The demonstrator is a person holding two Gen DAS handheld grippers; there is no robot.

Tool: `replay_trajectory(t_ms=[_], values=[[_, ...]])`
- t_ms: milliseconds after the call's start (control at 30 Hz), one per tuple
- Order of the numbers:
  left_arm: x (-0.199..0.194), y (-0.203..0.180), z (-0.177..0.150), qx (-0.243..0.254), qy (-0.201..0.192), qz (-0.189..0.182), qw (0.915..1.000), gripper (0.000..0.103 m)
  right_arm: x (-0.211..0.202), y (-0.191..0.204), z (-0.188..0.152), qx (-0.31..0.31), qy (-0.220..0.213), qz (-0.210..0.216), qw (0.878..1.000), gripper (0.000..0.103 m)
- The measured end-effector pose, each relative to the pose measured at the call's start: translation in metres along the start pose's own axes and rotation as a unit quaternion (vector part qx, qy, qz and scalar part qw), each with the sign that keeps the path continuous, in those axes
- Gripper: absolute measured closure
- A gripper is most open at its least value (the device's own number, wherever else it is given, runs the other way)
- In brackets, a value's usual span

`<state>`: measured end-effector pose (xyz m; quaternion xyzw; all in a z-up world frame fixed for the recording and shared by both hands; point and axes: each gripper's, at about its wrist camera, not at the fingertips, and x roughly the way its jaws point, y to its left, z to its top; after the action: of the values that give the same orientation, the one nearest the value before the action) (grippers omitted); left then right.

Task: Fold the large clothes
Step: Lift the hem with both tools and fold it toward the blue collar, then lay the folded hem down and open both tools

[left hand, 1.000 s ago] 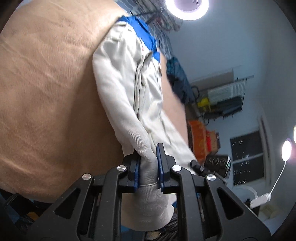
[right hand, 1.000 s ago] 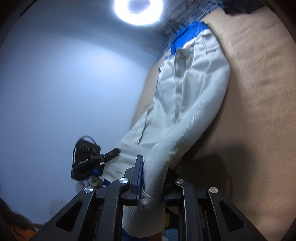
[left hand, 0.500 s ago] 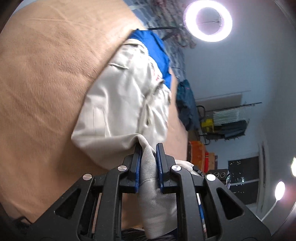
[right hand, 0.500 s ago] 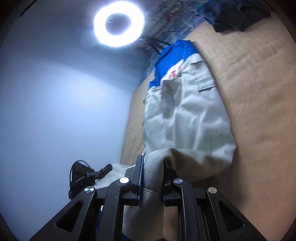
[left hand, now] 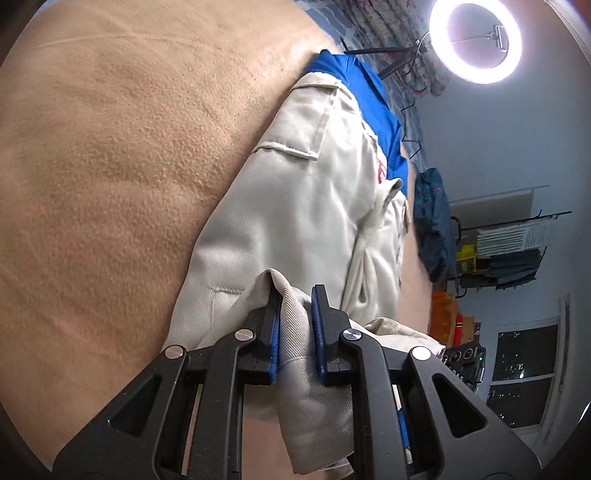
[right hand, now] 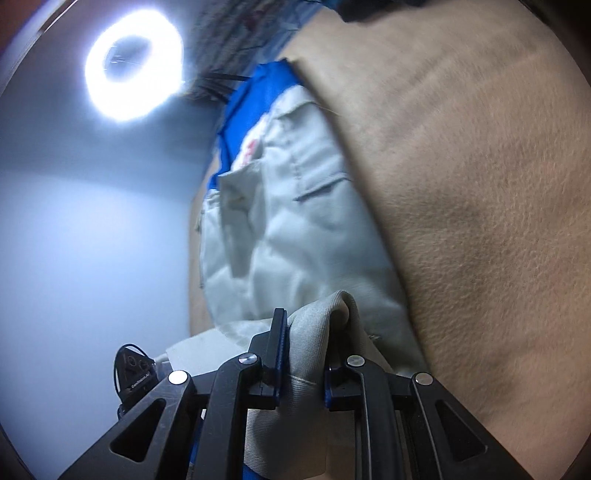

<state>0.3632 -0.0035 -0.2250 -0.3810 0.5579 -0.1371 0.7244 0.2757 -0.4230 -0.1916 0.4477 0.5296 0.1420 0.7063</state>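
Carrying the beige trousers' hems toward the waistband, we are doubling legs that were stretched long a second ago. Our left gripper and right gripper are each pinching a hem between fingers, above the tan bed; the fold seems half done.

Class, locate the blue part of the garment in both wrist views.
In the left wrist view the blue panel sits upper centre, beyond the cream jacket, below the ring light. In the right wrist view it lies upper centre-left.

Left claw clamped on cloth fold; right claw likewise clamped
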Motion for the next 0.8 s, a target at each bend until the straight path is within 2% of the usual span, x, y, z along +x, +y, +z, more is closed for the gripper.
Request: replay_trajectory(t_ms=[100, 133, 167, 233, 267, 300, 367, 433, 500, 600, 667, 733, 800], values=[[0.006, 0.001, 0.004, 0.001, 0.008, 0.007, 0.9999, 0.09, 0.002, -0.001, 0.003, -0.003, 0.005, 0.005, 1.0, 0.085], [0.008, 0.001, 0.005, 0.0, 0.013, 0.01, 0.9999, 0.086, 0.002, -0.002, 0.003, 0.001, 0.007, 0.008, 1.0, 0.085], [0.01, 0.0, 0.007, 0.002, 0.019, 0.009, 0.9998, 0.081, 0.001, -0.004, 0.004, 0.007, 0.007, 0.014, 1.0, 0.083], [0.009, -0.006, 0.009, 0.006, 0.022, -0.002, 0.9997, 0.06, -0.001, -0.008, 0.005, 0.019, 0.009, 0.026, 0.999, 0.079], [0.006, -0.008, 0.01, 0.007, 0.02, -0.004, 0.9998, 0.056, -0.002, -0.009, 0.006, 0.026, 0.011, 0.034, 0.999, 0.074], [0.002, -0.013, 0.009, 0.011, 0.016, -0.007, 0.9998, 0.05, -0.005, -0.01, 0.006, 0.029, 0.009, 0.041, 0.999, 0.069], [-0.006, -0.022, 0.011, 0.023, 0.007, -0.019, 0.9995, 0.044, -0.016, -0.007, 0.007, 0.024, -0.006, 0.055, 0.998, 0.04], [-0.014, -0.026, 0.012, 0.027, 0.001, -0.025, 0.9993, 0.043, -0.029, -0.002, 0.009, 0.011, -0.023, 0.056, 0.998, 0.027], [-0.025, -0.028, 0.015, 0.029, -0.014, -0.028, 0.9991, 0.043, -0.045, 0.002, 0.011, -0.002, -0.04, 0.057, 0.998, 0.027], [-0.052, -0.033, 0.019, 0.052, -0.061, -0.024, 0.9965, 0.043, -0.067, 0.01, 0.008, -0.037, -0.051, 0.062, 0.996, 0.033], [-0.068, -0.035, 0.018, 0.073, -0.077, -0.024, 0.994, 0.043, -0.075, 0.021, 0.002, -0.085, -0.044, 0.056, 0.994, 0.045], [-0.078, -0.034, 0.013, 0.098, -0.084, -0.008, 0.9916, 0.043, -0.076, 0.035, -0.009, -0.146, -0.03, 0.032, 0.988, 0.057], [-0.079, -0.031, 0.008, 0.119, -0.082, 0.004, 0.9895, 0.043, -0.068, 0.047, -0.023, -0.198, -0.009, 0.009, 0.98, 0.061]])
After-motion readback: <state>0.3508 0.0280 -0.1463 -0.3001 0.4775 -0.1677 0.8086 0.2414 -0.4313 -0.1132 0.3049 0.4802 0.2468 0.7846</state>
